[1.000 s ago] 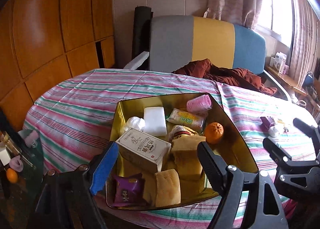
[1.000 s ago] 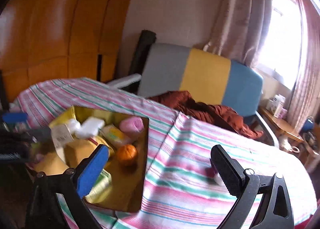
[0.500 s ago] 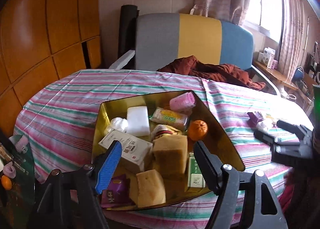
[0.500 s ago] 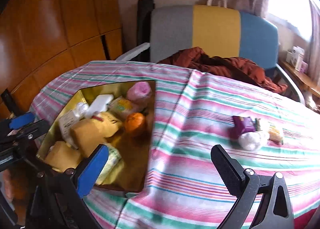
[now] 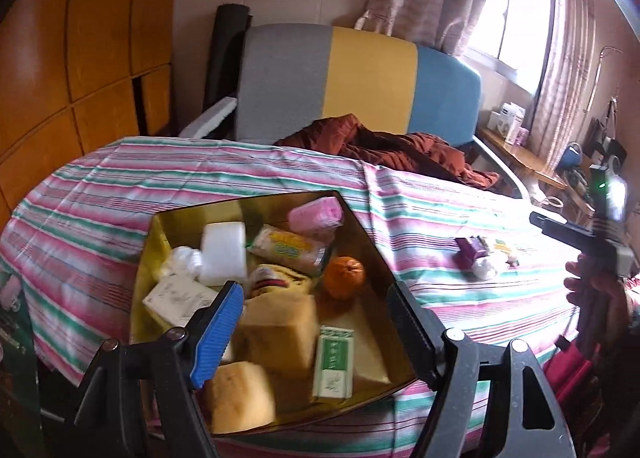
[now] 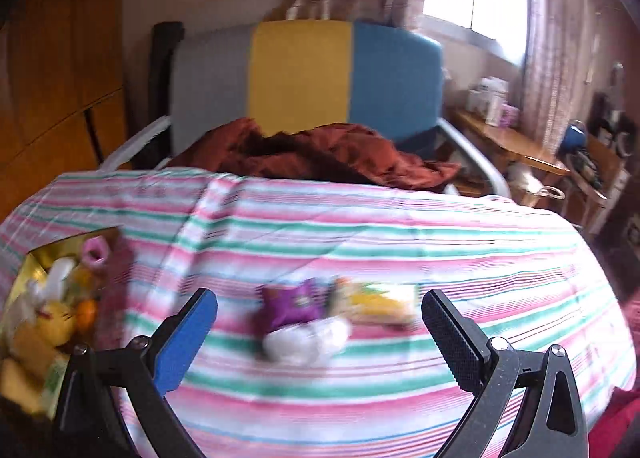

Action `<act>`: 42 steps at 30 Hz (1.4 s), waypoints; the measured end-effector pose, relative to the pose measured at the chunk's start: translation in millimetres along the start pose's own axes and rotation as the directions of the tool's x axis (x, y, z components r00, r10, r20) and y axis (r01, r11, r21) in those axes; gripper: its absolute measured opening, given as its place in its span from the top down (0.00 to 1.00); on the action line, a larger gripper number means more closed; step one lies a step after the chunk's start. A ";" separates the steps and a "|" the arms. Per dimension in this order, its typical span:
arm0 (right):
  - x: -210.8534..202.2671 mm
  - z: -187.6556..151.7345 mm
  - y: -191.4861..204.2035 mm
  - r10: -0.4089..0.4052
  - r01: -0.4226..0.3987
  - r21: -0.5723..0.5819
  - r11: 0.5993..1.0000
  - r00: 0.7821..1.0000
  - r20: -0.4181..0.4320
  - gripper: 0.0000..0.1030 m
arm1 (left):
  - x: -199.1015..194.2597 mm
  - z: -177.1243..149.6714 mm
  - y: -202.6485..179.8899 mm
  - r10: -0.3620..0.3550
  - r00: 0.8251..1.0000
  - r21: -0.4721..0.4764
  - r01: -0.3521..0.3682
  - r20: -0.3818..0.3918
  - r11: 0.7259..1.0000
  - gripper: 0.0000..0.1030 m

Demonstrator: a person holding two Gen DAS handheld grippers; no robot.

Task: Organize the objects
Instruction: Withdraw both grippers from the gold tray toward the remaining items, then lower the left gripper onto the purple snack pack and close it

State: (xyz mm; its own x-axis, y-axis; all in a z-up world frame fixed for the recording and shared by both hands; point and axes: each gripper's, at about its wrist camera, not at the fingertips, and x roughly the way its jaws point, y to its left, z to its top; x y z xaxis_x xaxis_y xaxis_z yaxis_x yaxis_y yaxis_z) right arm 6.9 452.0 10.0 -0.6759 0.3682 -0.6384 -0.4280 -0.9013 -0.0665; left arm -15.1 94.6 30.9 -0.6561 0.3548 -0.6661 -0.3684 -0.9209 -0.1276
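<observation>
the left gripper hangs over the near end of the gold box, jaws wide and pressing on nothing, having just been closing a little; the shiny-walled box is crowded with a round orange, spongy yellow blocks, a white foam slab and small cartons. the right gripper also stands apart and empty above open striped cloth, with a crinkly purple packet, a white wad and a yellow packet lying loose just ahead, well clear of the table's rounded edge.
</observation>
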 end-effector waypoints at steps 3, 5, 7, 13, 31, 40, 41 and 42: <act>24.3 -1.1 -41.0 -0.092 0.093 0.078 0.993 0.996 -0.023 0.00 | 7.2 4.2 -15.9 -0.030 0.999 0.033 0.030 -0.015 0.999 0.26; 41.4 -13.6 -69.2 -0.134 0.145 0.163 0.976 0.988 -0.077 0.00 | 13.4 7.1 -31.3 -0.050 0.998 0.065 0.052 -0.026 0.997 0.26; 55.2 -17.6 -93.4 -0.099 0.147 0.267 0.952 0.978 -0.183 0.00 | 21.4 9.5 -46.4 -0.072 0.996 0.090 0.076 -0.043 0.993 0.26; 55.7 -19.2 -109.6 -0.004 0.082 0.388 0.918 0.981 -0.196 0.00 | 54.4 15.5 -97.7 -0.120 0.984 0.172 0.142 -0.131 0.975 0.26; 52.0 -18.8 -102.3 0.062 0.021 0.387 0.922 0.978 -0.200 0.00 | 175.0 52.5 -199.5 -0.162 0.929 0.188 0.233 -0.331 0.954 0.32; 56.3 -20.4 -105.2 0.121 -0.020 0.419 0.908 0.969 -0.217 0.00 | 225.1 49.4 -254.2 -0.094 0.929 0.522 0.283 -0.359 0.805 0.32; 55.4 -19.7 -104.6 0.124 -0.024 0.417 0.908 0.969 -0.213 0.00 | 230.6 47.0 -259.0 -0.097 0.921 0.540 0.304 -0.377 0.785 0.32; 54.5 -19.2 -104.2 0.128 -0.030 0.416 0.909 0.970 -0.209 0.00 | 235.1 43.9 -263.2 -0.100 0.914 0.556 0.324 -0.394 0.766 0.32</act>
State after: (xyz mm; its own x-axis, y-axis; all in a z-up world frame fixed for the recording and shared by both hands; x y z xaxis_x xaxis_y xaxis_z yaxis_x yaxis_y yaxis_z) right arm 26.2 561.6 -32.6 -0.5850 0.1944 -0.7874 -0.6185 -0.7350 0.2780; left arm -101.3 427.5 -59.9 -0.3030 0.3527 -0.8853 -0.8607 -0.5002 0.0953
